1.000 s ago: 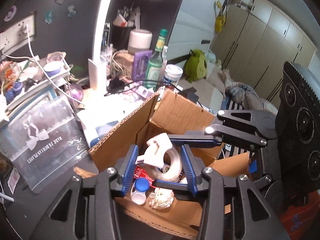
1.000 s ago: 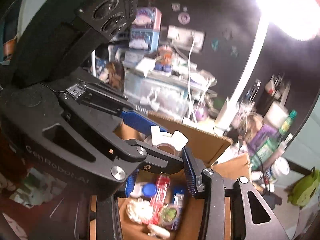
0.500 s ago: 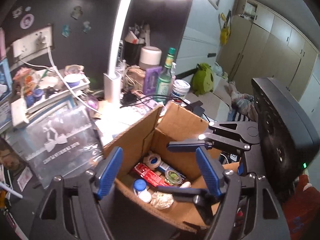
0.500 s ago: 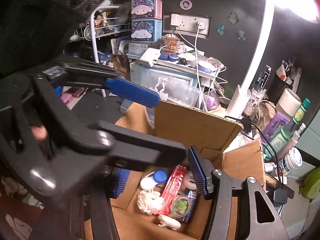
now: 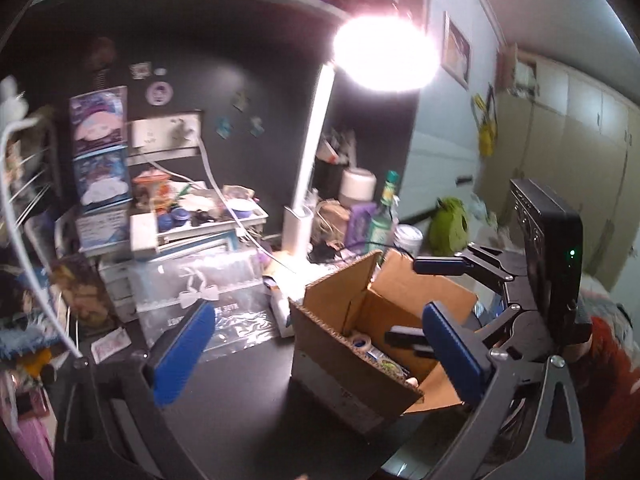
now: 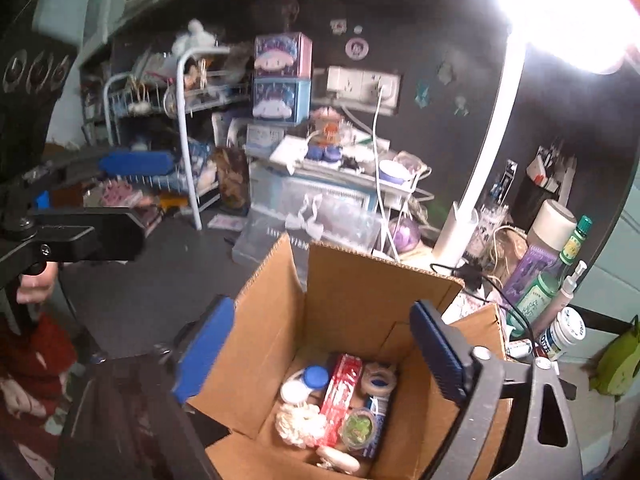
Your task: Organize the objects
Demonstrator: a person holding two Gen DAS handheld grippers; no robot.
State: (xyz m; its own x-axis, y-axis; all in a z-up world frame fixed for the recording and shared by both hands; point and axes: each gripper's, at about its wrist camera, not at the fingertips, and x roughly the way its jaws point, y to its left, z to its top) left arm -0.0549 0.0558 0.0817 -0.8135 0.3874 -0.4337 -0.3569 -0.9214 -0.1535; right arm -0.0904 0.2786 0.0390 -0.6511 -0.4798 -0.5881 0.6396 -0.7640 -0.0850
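Hanging wide open and empty above the cardboard box (image 6: 348,320), the right tool (image 6: 320,360) had just spread its jaws, and the tape roll (image 6: 378,380) lay inside beside the red tube (image 6: 340,392) and other small things. The left tool (image 5: 320,356), jaws likewise just opened with nothing between them, sat off the box's near corner over the dark worktop (image 5: 240,400). Dropping off looked finished; the next move probably called for picking another loose item from the clutter.

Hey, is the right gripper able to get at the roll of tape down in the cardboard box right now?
Probably yes: the right gripper is open above the open-topped cardboard box, and the tape roll lies uncovered on top.
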